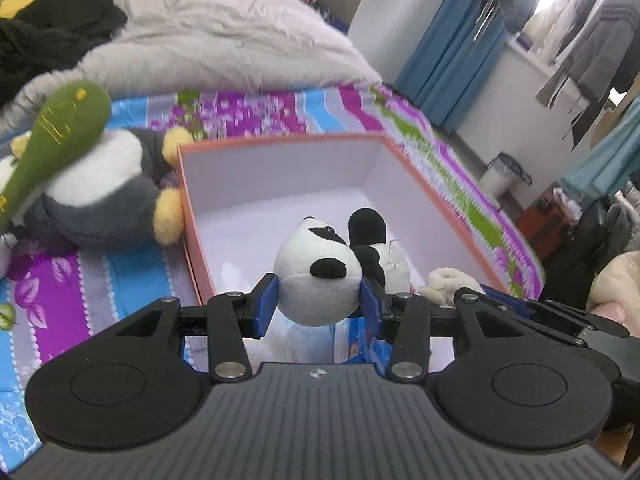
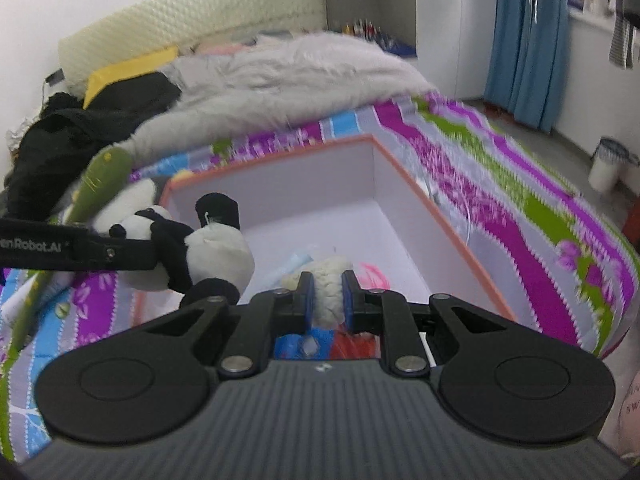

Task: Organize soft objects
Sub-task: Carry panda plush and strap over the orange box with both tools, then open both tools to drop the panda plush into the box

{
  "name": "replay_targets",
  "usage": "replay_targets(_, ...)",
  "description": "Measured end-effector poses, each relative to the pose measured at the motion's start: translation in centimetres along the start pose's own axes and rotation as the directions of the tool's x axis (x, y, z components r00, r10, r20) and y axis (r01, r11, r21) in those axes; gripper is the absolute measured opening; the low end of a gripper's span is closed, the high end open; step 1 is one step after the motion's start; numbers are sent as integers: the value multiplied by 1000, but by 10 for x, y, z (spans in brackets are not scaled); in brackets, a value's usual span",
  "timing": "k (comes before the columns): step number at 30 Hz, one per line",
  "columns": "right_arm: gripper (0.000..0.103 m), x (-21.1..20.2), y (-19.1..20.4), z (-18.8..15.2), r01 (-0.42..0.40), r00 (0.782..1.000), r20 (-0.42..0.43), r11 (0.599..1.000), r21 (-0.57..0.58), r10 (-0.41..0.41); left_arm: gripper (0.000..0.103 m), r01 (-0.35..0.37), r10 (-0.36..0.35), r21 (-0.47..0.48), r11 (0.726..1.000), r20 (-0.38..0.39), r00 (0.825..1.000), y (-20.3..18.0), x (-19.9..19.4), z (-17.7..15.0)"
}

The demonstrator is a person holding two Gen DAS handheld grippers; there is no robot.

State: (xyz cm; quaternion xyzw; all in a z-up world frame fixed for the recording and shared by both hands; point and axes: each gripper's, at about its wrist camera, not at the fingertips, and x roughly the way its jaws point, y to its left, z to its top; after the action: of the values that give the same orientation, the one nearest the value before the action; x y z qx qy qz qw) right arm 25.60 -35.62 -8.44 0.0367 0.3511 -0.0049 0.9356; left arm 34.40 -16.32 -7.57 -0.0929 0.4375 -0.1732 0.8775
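Left hand-held gripper (image 1: 318, 300) clamps panda (image 1: 316, 276), right (image 2: 327, 294) clamps cream plush (image 2: 328, 280), over orange-rimmed box (image 2: 420, 196).

Blue curtains (image 2: 528, 48) hang beside a white bin (image 2: 608, 164); a grey fur blanket (image 2: 304, 72) covers the bed.

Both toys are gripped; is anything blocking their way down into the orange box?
Nothing visible does. The panda in the left gripper and the cream plush in the right gripper hang over the open orange box, whose white floor shows bare beyond some packets.
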Motion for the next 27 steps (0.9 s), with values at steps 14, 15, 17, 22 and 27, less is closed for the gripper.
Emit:
replay_targets(14, 23, 43, -22, -16, -8, 996, -85, 998, 55, 12, 51, -60, 61, 10, 998, -94, 994, 5, 51, -4)
replay_targets(15, 24, 44, -22, -16, -6, 996, -89, 998, 58, 11, 51, -58, 59, 9, 998, -95, 994, 6, 51, -4)
replay_targets(17, 30, 45, -24, -16, -8, 995, -100, 997, 81, 16, 56, -43, 43, 1, 999, -94, 995, 8, 49, -4)
replay_targets(22, 55, 34, -22, -13, -9, 997, -79, 997, 80, 15, 66, -36, 38, 31, 999, -66, 997, 4, 33, 0)
replay_targets(27, 55, 4, -21, 0, -25, 1000, -13, 996, 83, 26, 66, -32, 32, 75, 997, 1, 999, -6, -2, 7)
